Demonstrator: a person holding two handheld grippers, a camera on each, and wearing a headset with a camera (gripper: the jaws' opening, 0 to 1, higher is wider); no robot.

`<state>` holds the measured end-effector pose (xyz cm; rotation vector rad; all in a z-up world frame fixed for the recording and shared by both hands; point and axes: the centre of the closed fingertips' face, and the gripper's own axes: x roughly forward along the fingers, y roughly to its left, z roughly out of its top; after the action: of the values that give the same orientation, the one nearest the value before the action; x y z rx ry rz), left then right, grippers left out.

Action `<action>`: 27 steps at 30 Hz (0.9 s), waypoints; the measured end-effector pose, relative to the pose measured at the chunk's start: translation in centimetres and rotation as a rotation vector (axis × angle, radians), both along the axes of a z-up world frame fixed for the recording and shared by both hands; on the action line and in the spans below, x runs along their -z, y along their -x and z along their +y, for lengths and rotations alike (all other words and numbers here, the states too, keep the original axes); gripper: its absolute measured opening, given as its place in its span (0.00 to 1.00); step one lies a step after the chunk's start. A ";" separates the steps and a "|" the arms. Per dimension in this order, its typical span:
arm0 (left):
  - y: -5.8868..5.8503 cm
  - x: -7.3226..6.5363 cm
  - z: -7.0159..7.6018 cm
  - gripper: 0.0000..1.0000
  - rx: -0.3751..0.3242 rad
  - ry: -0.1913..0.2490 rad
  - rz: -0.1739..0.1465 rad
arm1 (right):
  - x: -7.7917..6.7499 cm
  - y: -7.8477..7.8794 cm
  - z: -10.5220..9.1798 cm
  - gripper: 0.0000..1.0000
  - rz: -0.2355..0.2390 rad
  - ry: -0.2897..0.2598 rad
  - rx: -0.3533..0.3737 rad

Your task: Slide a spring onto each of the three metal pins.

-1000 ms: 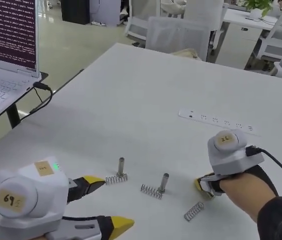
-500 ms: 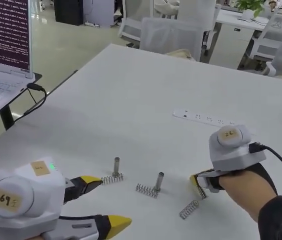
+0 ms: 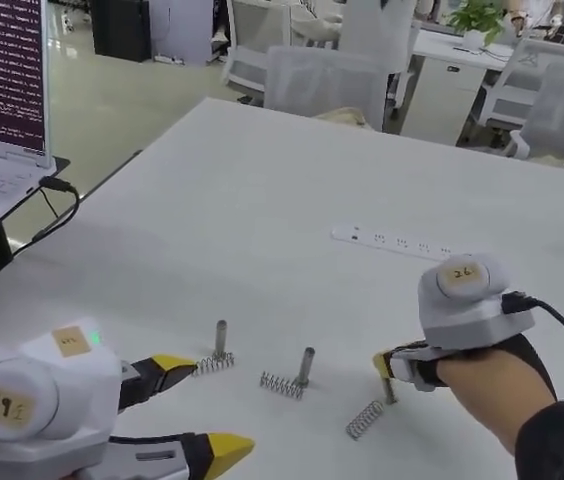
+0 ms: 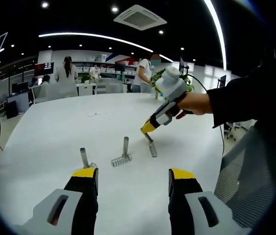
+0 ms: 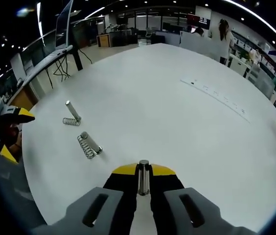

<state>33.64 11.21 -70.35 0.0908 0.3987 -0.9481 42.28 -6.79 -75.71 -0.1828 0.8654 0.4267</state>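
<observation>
Near right, right tool (image 5: 143, 170) clamping pin (image 5: 143, 182), partly hidden, perhaps upright, left tool (image 4: 133, 173) spread

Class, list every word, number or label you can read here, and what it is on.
"69", then an unclear mark: round sticker on the left gripper.
"2", then an unclear letter: top sticker on the right gripper.
Text on the laptop screen: too small to read.

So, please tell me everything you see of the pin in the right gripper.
The pin is a short, plain cylinder of shiny grey metal. The right gripper is shut on it with its yellow-tipped jaws. It hangs slightly tilted, lower end at the white table; whether it touches, I cannot tell. It is bare; a loose spring lies beside it.
</observation>
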 end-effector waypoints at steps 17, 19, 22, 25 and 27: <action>0.6 -0.1 -0.7 0.53 0.035 -0.011 -0.007 | -0.9 2.1 -0.9 0.06 -0.023 -0.015 0.033; 0.6 -0.1 -0.7 0.53 0.037 -0.011 -0.008 | -0.9 2.3 -0.9 0.06 -0.026 -0.014 0.038; 0.6 -0.1 -0.7 0.53 0.038 -0.010 -0.008 | -0.9 2.6 -1.0 0.06 -0.032 -0.019 0.043; 0.6 -0.1 -0.8 0.53 0.042 -0.012 -0.008 | -0.9 2.8 -1.0 0.06 -0.032 -0.020 0.045; 0.7 -0.1 -0.9 0.53 0.045 -0.013 -0.008 | -0.9 2.8 -1.1 0.06 -0.031 -0.017 0.046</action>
<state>32.95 10.33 -70.26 0.1158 0.3974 -0.9891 39.44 -7.90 -74.80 -0.1537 0.8340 0.3876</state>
